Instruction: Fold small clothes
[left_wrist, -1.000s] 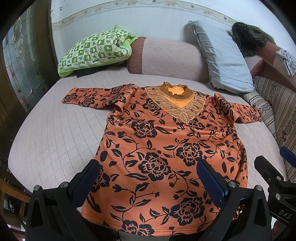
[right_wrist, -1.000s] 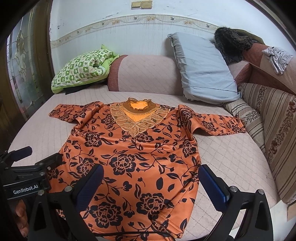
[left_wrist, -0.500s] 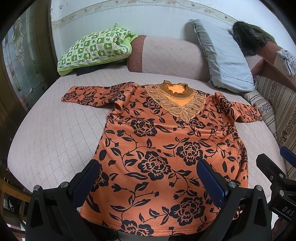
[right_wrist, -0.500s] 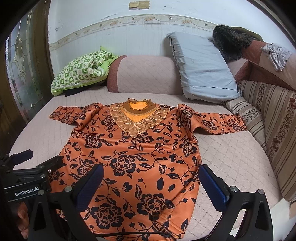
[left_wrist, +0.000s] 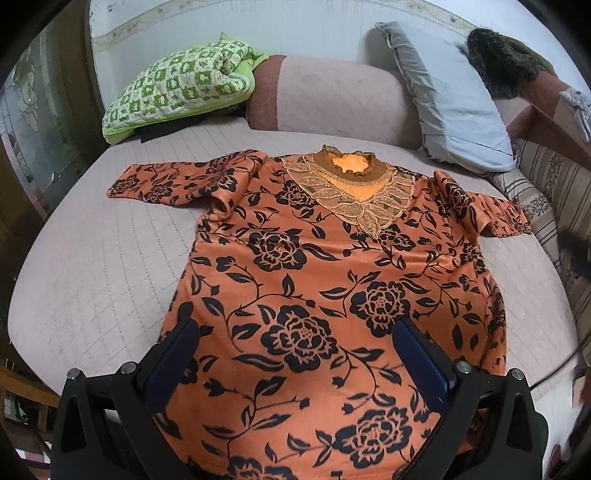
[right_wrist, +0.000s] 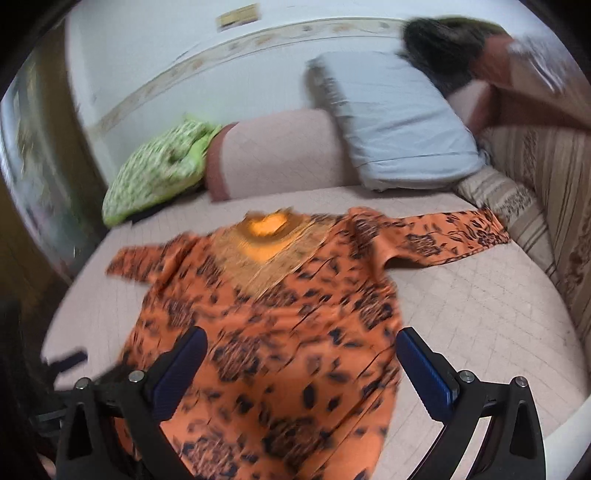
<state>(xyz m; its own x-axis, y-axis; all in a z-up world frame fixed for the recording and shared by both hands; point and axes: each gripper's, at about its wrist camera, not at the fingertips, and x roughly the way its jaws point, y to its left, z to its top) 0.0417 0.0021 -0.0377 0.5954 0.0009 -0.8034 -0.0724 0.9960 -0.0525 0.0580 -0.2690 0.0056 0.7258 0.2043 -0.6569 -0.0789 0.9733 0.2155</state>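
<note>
On the pink quilted bed cover (left_wrist: 92, 266) the orange knit top with black flowers and a lace-trimmed collar (left_wrist: 332, 280) lies flat, face up, sleeves spread to both sides, not yet folded. I hold my left gripper (left_wrist: 295, 354) and right gripper (right_wrist: 301, 360) above its hem, both with jaws wide apart and empty. I judge the fold is about to begin: next I must pinch a soft, limp sleeve or side edge and carry it across the body.

Motion smears the whole right wrist view; the orange black-flowered blouse (right_wrist: 280, 314) has its near hem cut off.
</note>
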